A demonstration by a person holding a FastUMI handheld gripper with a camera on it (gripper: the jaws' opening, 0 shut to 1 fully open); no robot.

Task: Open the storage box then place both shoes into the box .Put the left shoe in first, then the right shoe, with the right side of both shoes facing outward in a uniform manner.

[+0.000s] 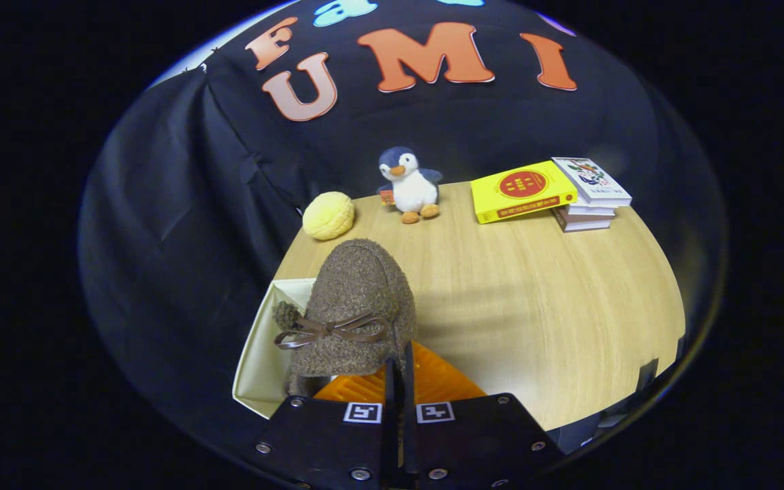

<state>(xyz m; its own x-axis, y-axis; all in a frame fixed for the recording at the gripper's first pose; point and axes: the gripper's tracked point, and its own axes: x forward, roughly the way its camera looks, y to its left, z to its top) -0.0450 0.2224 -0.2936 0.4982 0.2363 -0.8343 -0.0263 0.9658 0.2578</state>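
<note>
A brown fuzzy shoe (358,306) with a brown leather bow hangs just ahead of my fingers, toe pointing away. My gripper (399,371) is shut on its back rim, the two fingers nearly touching. Under the shoe and to its left lies the open white storage box (259,354), at the table's near left corner. An orange ribbed surface (439,381), like a sole, shows right below the shoe beside my fingertips; I cannot tell what it belongs to. The shoe hides most of the box's inside.
On the far side of the wooden table (535,306) stand a yellow round plush (328,215), a penguin toy (407,184) and a stack of books (548,194) with a yellow one on the left. Black cloth closes the back and left.
</note>
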